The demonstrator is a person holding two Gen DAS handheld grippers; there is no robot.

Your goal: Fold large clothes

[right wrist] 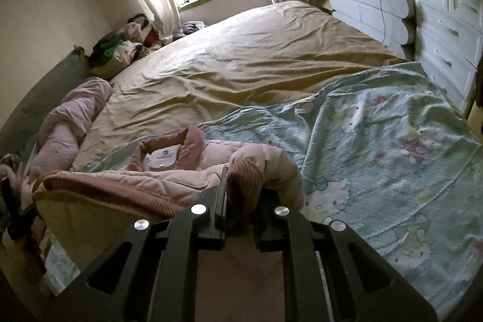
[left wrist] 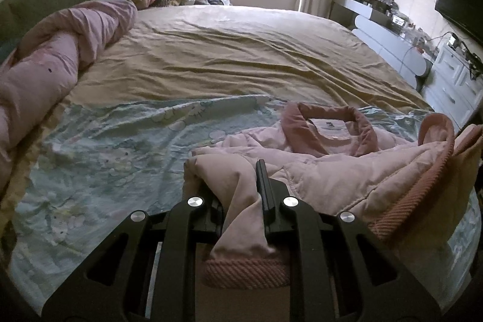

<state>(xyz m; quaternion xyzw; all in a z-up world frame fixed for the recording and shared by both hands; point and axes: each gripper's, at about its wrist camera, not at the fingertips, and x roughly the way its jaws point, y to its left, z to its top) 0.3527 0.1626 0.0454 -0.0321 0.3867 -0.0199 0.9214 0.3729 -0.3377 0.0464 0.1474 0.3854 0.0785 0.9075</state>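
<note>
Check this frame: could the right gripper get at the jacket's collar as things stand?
Probably not yet: the right gripper is shut on the pink jacket hem. The collar lies exposed just ahead, unobstructed, once it lets go.

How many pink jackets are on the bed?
1: the pink jacket lies on the cartoon sheet, pinched by the left hand-held gripper and the right hand-held gripper. Others may be hidden.

Pink jacket [left wrist: 347, 171]: soft quilted cloth, matt; collar and hem of darker ribbed knit, coarse.
Left gripper [left wrist: 238, 189], right gripper [right wrist: 240, 198]: black matt plastic, hard, smooth; round pivot caps of bright brushed metal.
Tan sheet [left wrist: 241, 56]: thin cloth, creased, faint sheen.
Printed blue cover [right wrist: 377, 141] at bed's near edge: light woven cloth, crumpled, matt.
White drawers [right wrist: 446, 29]: smooth painted finish.
</note>
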